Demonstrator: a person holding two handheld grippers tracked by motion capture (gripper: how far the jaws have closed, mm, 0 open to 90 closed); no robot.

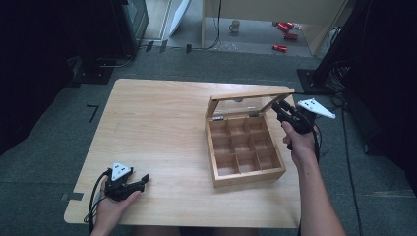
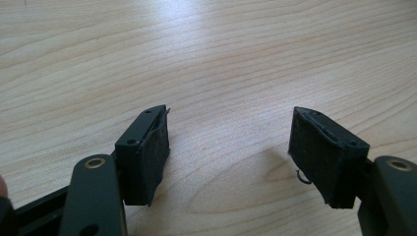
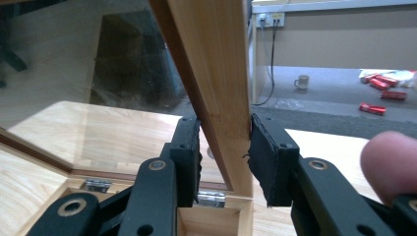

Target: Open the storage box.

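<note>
Clamping the wooden frame of the glass lid [image 3: 216,73], the right gripper [image 3: 225,147] has a jaw on each side, lid raised and tilted over the divided wooden box [image 1: 243,147], which sits right of centre on the surface [image 1: 157,128]. Left gripper [image 2: 228,147] rests near the front-left corner w/ jaws spread wide, nothing btwn them.

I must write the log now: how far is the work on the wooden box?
Done: the lid stands raised and the compartments of the box look empty. In hand: the right gripper clamps the lid's side frame. Left: the left gripper rests open on the table; the goal is unclear.
</note>
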